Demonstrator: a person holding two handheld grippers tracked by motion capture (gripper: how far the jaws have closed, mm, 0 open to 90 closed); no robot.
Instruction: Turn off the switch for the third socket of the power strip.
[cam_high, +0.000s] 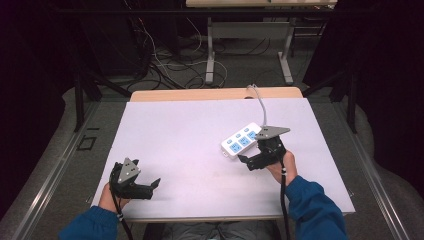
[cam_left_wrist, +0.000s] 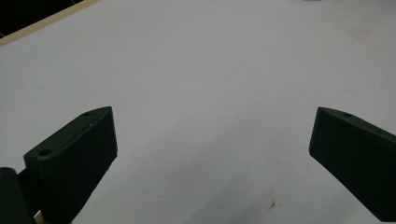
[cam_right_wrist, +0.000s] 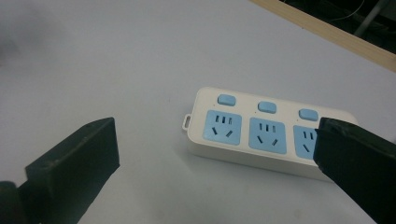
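Right gripper (cam_high: 250, 162) spread wide, holding nothing, jaws standing just beside the near end of the power strip (cam_high: 242, 140) without pressing it; in the right gripper view (cam_right_wrist: 215, 154) one jaw in front of the strip's last socket, the other over bare mat. Left gripper (cam_high: 150, 186) likewise spread wide and empty, near the front left corner of the table (cam_high: 215, 94), well apart from the strip; in the left gripper view (cam_left_wrist: 212, 140) only plain white mat (cam_left_wrist: 196, 70) between the jaws. Strip lying flat on the mat, right of centre, angled toward the far right, its grey cord (cam_high: 260, 102) running off over the far edge. Broad bare mat between the two grippers and across the whole left half; wooden table edge showing beyond the mat at the far side, mat's front edge close under both hands. Strip white, rounded at the corners, with three pale blue sockets (cam_right_wrist: 223, 127) in a row, a small blue button (cam_right_wrist: 227, 99) above each, and a small loop tab at the near end
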